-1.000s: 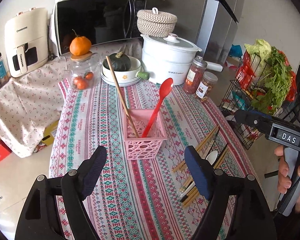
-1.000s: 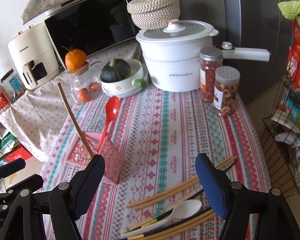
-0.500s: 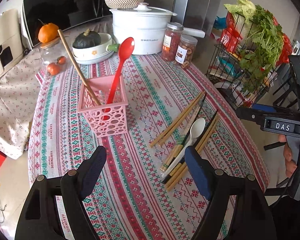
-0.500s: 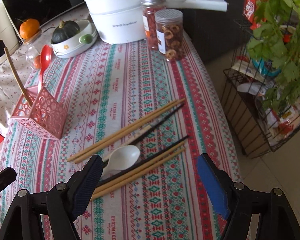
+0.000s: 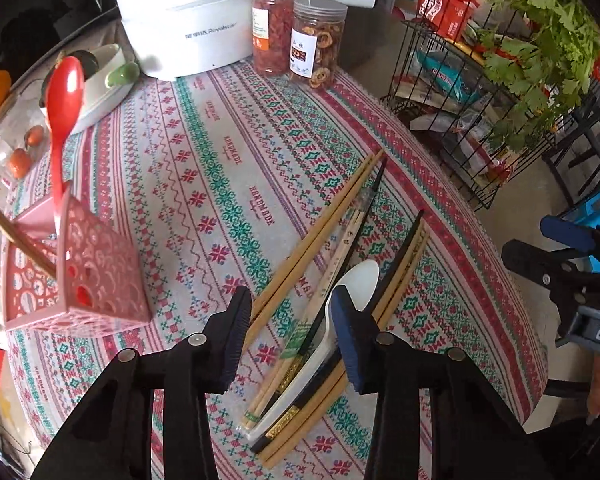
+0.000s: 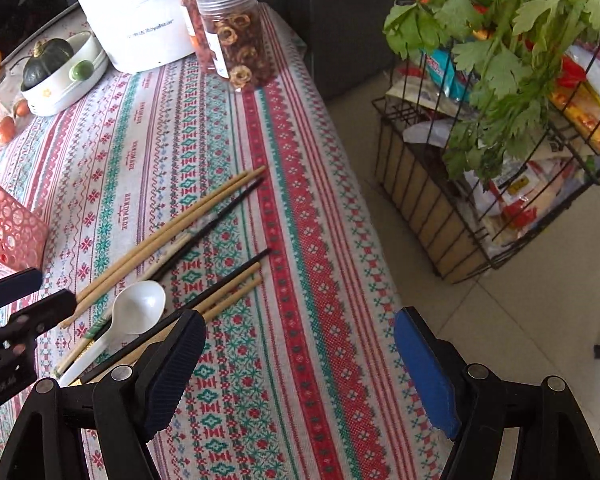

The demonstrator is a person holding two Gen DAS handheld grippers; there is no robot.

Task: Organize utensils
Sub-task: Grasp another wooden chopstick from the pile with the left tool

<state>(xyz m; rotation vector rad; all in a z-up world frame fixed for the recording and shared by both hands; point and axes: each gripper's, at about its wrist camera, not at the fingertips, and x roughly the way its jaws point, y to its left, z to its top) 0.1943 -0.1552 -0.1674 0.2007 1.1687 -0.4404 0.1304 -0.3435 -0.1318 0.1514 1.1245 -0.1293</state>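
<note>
Left wrist view showed the left claw [image 5: 290, 322] closing, not yet gripping, over the white spoon [image 5: 356, 280] and chopsticks [image 5: 320, 224] on the worktop [image 5: 220, 168]. The right claw [image 6: 300, 352] was wide apart, empty.

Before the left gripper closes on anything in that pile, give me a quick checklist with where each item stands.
1. Left gripper over the pile: ok, jaws just narrowed, straddling several chopsticks and the white spoon.
2. Single utensil isolated: not ok.
3. Pads touching anything: cannot tell.
4. Pink basket has room: ok, holds only a red spoon and one stick.
5. Right gripper clear: ok, open, at the table edge.
</note>
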